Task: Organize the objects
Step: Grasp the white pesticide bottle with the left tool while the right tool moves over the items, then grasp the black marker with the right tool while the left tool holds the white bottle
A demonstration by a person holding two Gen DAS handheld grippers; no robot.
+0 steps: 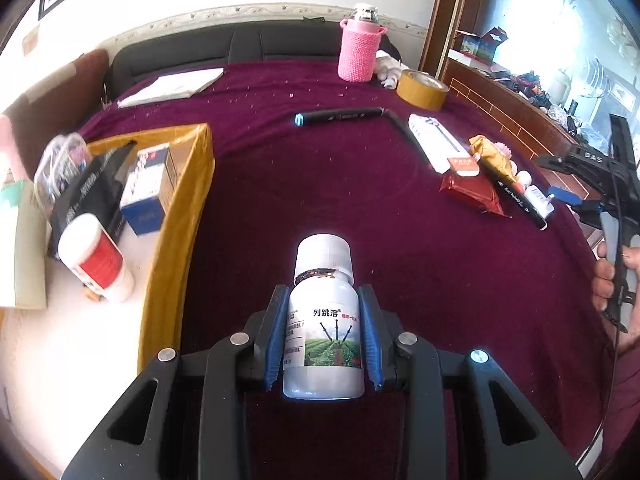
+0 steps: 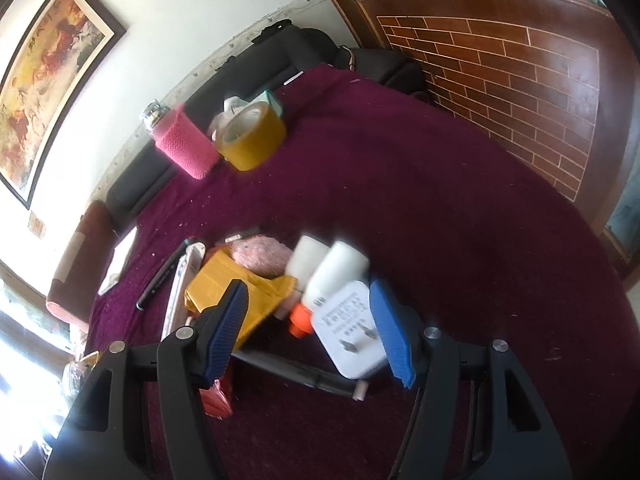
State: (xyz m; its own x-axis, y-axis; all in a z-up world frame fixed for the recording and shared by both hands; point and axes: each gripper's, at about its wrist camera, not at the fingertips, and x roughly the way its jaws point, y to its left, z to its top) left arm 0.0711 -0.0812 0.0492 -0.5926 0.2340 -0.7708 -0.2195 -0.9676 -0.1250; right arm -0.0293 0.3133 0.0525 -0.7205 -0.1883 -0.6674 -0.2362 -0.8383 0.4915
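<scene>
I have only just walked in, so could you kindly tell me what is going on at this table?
A person is tidying loose items off a maroon tablecloth. The left gripper is shut on a white bottle with a field picture on its label, near a yellow-edged box already holding bottles and cartons. The right gripper is open over a small heap of items, with a white plug adapter lying between its pads, not clamped.

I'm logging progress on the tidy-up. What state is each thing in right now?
Left gripper: shut on the white bottle.
White bottle: capped, held off the cloth.
Right gripper: open, over the white charger.
White charger: lying prongs up.
Yellow box: open, already holding items.
Tape roll: lying flat.
Black pen: capped, lying down.
</scene>
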